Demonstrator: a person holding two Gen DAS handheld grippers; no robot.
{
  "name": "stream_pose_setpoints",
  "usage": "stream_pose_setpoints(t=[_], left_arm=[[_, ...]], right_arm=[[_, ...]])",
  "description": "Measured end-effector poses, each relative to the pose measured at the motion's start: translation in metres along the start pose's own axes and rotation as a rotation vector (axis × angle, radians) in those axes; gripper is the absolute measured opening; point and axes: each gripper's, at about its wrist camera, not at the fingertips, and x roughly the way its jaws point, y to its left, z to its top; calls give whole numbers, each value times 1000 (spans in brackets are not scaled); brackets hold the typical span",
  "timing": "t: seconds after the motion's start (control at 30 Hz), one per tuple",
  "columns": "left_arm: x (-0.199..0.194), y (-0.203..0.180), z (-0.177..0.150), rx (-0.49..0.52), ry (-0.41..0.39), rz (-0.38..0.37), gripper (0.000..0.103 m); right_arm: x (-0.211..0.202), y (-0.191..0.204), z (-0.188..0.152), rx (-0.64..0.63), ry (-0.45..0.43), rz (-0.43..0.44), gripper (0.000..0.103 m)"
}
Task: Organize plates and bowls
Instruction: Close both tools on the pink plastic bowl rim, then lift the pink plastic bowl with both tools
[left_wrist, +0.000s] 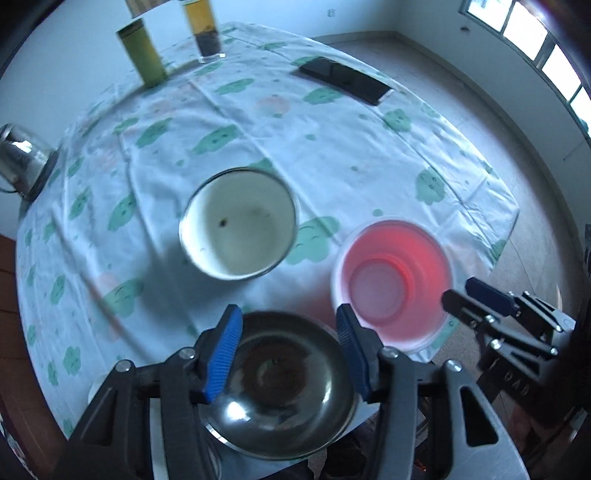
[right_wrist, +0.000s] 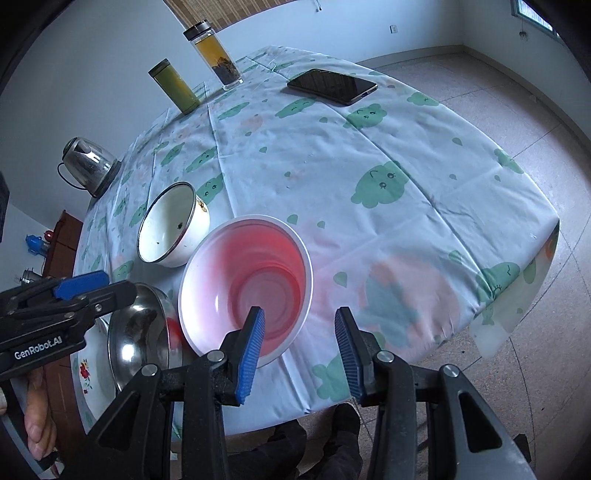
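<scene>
Lower centre of the left view: my left claw (left_wrist: 290, 354), jaws apart, straddles the steel bowl (left_wrist: 280, 387); my right claw (right_wrist: 299, 350), apart, brackets the pink bowl's (right_wrist: 245, 286) rim, which I judge could tip off the desk (right_wrist: 406, 166) edge.

A phone (right_wrist: 332, 85) lies at the upper middle of the bench (right_wrist: 424, 177), two bottles (right_wrist: 216, 55) upper left, a kettle (right_wrist: 88, 165) at left.

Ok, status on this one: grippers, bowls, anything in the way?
Left gripper open over steel bowl. Right gripper open, straddling pink bowl rim. White bowl untouched. Nothing blocking.
</scene>
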Motion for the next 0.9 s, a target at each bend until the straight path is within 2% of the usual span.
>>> stream_pose_setpoints(t=[0.3, 0.47, 0.53, 0.63, 0.7, 0.9], left_arm=[[25, -16, 13, 44, 56, 7, 52], [39, -21, 13, 61, 93, 17, 33], [44, -23, 13, 69, 99, 23, 20], [48, -25, 13, 61, 127, -23, 10], [48, -29, 13, 74, 126, -20, 7], [41, -26, 11, 46, 119, -45, 7]], right_arm=[[11, 0, 3, -5, 23, 10, 41], [14, -2, 2, 1, 30, 10, 41], [14, -2, 2, 0, 31, 11, 33], [18, -2, 1, -3, 45, 20, 20], [18, 0, 0, -13, 46, 28, 13], [10, 1, 1, -11, 28, 27, 11]])
